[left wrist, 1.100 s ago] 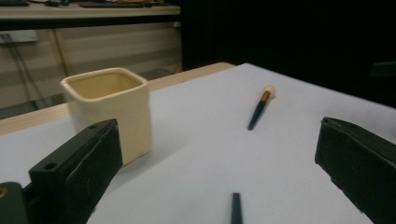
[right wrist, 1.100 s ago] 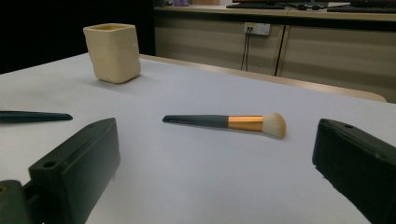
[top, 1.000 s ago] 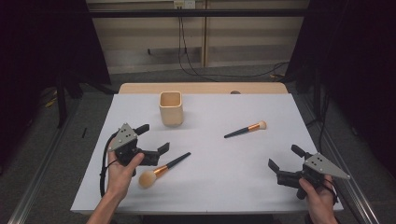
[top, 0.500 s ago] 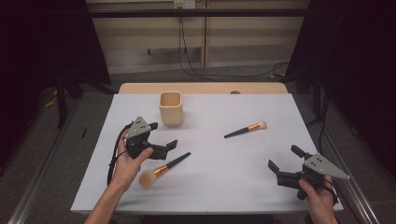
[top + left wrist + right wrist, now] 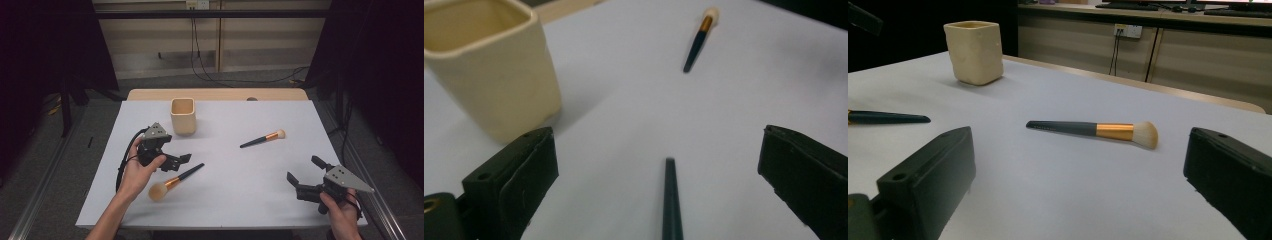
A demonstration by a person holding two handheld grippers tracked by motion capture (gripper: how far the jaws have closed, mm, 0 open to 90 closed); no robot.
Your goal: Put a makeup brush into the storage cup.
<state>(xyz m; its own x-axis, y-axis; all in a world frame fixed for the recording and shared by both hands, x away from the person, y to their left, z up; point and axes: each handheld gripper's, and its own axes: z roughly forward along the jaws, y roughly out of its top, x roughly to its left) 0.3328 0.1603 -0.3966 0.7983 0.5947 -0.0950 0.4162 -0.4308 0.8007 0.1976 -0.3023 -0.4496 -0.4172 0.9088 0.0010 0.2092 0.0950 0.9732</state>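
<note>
Two makeup brushes with dark handles and copper bands lie on the white table [image 5: 240, 175]. The near brush [image 5: 175, 181] rests at front left, its handle tip [image 5: 670, 200] between the jaws of my open left gripper [image 5: 176, 161] [image 5: 659, 170], untouched. The far brush [image 5: 263, 139] [image 5: 1098, 130] [image 5: 698, 40] lies right of centre. A cream square cup [image 5: 182, 115] [image 5: 489, 65] [image 5: 973, 50] stands upright at the back, just beyond the left gripper. My right gripper [image 5: 304, 176] [image 5: 1078, 175] stands open at the front right, facing the far brush with nothing in it.
A wooden strip [image 5: 215, 94] runs along the table's far edge. Cables [image 5: 200, 55] hang on the wall behind. Dark floor and rails flank both sides of the table.
My left gripper has moved forward and to the right, from the left edge toward the cup, and now straddles the near brush's handle tip. The right gripper has stayed put.
</note>
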